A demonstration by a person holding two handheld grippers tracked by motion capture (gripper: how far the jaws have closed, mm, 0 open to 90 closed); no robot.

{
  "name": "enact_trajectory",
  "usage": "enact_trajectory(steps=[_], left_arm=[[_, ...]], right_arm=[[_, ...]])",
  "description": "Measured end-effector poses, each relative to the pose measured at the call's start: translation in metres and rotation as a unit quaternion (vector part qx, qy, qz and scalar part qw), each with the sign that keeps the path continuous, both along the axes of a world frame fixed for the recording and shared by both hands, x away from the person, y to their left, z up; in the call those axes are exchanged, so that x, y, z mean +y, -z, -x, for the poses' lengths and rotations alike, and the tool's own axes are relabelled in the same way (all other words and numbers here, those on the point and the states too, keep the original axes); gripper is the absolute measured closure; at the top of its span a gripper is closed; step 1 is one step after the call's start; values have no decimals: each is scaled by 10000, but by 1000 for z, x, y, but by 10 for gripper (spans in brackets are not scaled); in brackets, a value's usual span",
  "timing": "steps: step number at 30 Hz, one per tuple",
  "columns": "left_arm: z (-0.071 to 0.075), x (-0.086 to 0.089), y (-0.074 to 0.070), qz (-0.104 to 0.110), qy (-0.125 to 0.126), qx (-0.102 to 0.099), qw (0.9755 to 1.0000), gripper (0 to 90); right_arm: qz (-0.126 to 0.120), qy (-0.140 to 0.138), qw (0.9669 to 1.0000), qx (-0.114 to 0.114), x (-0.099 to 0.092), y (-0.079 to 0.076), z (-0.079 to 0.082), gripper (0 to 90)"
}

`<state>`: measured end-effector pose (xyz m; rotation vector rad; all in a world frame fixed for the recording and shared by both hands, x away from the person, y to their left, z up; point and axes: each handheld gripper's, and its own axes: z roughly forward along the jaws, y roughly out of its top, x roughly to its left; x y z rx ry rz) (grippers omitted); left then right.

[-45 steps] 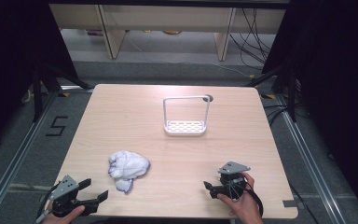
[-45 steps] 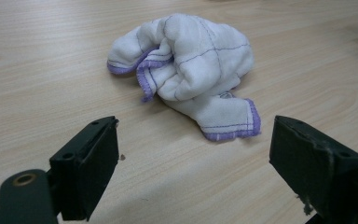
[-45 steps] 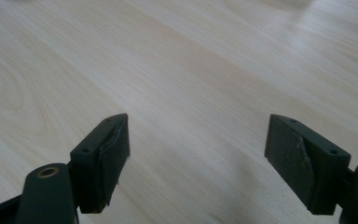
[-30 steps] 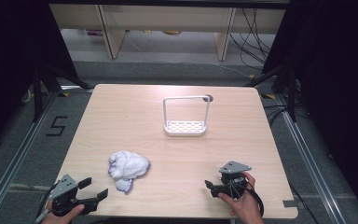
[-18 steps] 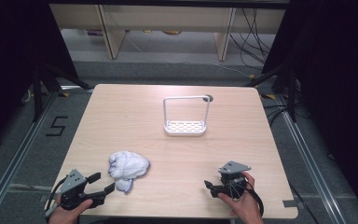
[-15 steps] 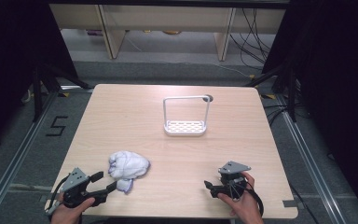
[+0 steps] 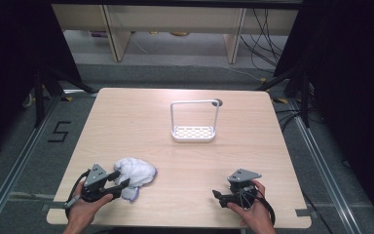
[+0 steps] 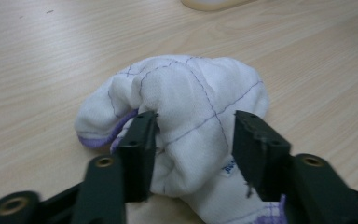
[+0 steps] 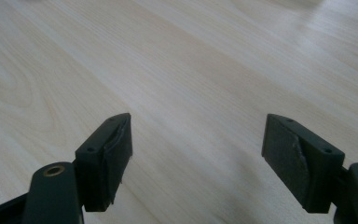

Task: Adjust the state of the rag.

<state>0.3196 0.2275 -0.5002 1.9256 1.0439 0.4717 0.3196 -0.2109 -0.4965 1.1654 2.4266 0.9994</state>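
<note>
Left gripper (image 8: pixel 193 135) is right on the crumpled white cloth (image 8: pixel 186 107) at the near left of the counter (image 7: pixel 141 122); its fingers (image 8: pixel 140 149) are spread, one on each side of a fold, touching the fabric without squeezing it. Right gripper (image 9: pixel 198 158) hovers low over bare wood at the near right, fingers (image 9: pixel 109 154) wide apart, gripping nothing. A white wire rack (image 7: pixel 194 132) stands upright farther back, well apart from both.
</note>
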Motion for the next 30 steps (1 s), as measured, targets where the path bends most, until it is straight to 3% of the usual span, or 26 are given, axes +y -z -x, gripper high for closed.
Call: enact_trajectory(steps=[3, 6, 10, 14, 17, 19, 22, 23, 26, 27, 29, 30], left_arm=[[-5, -1, 0, -112, 123, -43, 9999, 692], [-6, -3, -5, -143, 100, -341, 9993, 777], [-4, -10, -21, -10, 236, -556, 9982, 798], [1, -25, -42, -43, 472, -883, 9950, 806], [1, -35, -57, 261, 664, -915, 9932, 809], [2, -43, -67, 320, 810, -994, 9912, 811], [1, -51, -76, 494, 919, -1025, 9892, 810], [-2, -61, -82, 596, 1046, -1023, 9874, 810], [-7, -77, -87, 817, 1242, -944, 9844, 810], [-7, -77, -87, 817, 1242, -944, 9844, 810], [-11, -95, -88, 951, 1496, -856, 9804, 810], [-12, -100, -87, 974, 1539, -775, 9802, 810]], right_arm=[[-11, -37, 10000, -56, -1, 0, -1, 253], [-69, 52, 10000, 6, -1, -1, 0, 254], [-36, -9, 10000, -69, -2, -1, -1, 253], [-83, 54, 9999, -57, -3, -1, -1, 253], [-125, 115, 9999, -23, -5, -2, -1, 254], [-88, 31, 9998, -190, -7, -2, -2, 254], [-119, 95, 9998, -86, -8, -3, -2, 253], [-94, 94, 9998, -116, -9, -3, -2, 254], [-158, 228, 9995, -163, -14, -5, -3, 253], [-158, 228, 9995, -163, -14, -5, -3, 253], [-195, 353, 9990, -214, -23, -6, -6, 253], [-220, 398, 9988, -176, -26, -7, -6, 253]])
